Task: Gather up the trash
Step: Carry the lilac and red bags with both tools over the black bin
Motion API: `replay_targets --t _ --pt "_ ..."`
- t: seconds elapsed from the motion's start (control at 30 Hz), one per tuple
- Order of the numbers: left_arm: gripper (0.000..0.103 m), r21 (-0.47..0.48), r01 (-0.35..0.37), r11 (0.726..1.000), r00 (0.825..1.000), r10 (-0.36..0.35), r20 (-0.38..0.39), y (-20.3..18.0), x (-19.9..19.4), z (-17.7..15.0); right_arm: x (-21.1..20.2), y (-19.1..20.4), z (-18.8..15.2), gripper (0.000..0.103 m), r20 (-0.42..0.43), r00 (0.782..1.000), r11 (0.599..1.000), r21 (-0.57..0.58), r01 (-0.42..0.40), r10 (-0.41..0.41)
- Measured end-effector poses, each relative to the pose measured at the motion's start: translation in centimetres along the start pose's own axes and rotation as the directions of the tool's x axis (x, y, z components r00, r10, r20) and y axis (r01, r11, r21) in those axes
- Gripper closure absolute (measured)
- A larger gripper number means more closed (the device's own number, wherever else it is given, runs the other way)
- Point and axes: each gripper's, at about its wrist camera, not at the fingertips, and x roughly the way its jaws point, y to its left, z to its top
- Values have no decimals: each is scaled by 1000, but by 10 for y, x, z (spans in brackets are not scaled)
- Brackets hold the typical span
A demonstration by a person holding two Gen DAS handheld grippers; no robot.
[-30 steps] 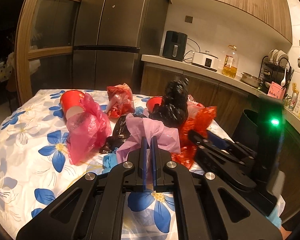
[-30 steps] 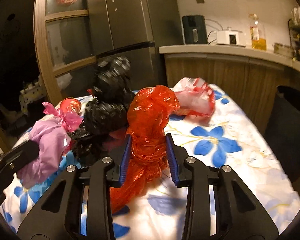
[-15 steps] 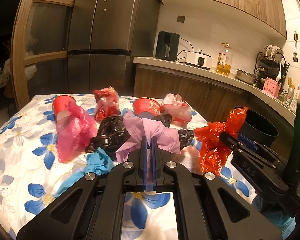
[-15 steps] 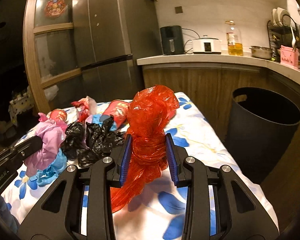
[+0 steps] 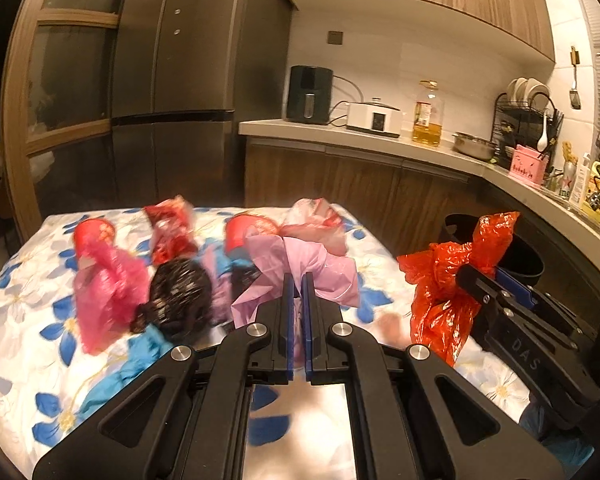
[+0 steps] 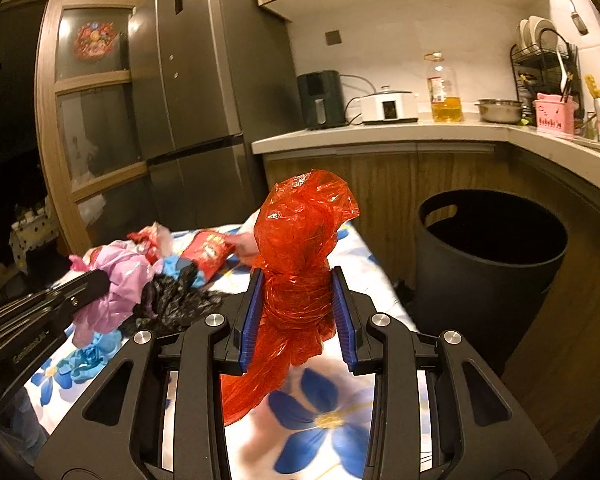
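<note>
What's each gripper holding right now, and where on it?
The left gripper pinches the lilac bag by a thin fold. The right gripper clamps the red bag around its knotted neck.

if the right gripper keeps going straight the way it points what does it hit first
Probably nothing soon: the right gripper, clamped on the crumpled red plastic bag, points past the floral tablecloth's far edge toward the wooden counter cabinet. The round black bin sits right of that line. Depth is unclear.

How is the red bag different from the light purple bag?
The red bag is shiny, see-through and knotted; the light purple bag looks soft, cloudy and loosely bunched. The red bag fills a wide gap between the right gripper fingers, while the left gripper pinches only a thin bit of the purple one. Both are crumpled plastic, held up.
</note>
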Motion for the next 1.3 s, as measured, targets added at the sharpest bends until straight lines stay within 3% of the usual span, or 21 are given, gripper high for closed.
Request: replay_targets --t 0.23,0.43,0.73,1.03,1.3 --pt "100 43 54 998 998 -55 25 -38 14 21 -14 -30 19 70 55 997 998 21 57 -59" --pt "100 92 146 985 986 -153 67 -83 26 44 -26 -67 44 70 126 981 989 42 141 -145" --pt "100 146 288 946 949 -302 90 -161 59 68 -30 -128 73 70 191 941 959 88 268 -280" --pt "100 150 398 905 906 -413 86 -200 91 77 -24 -163 84 70 218 912 938 97 334 -347" --pt "100 156 422 893 898 -436 64 -220 114 78 -11 -182 90 70 216 898 924 78 374 -382"
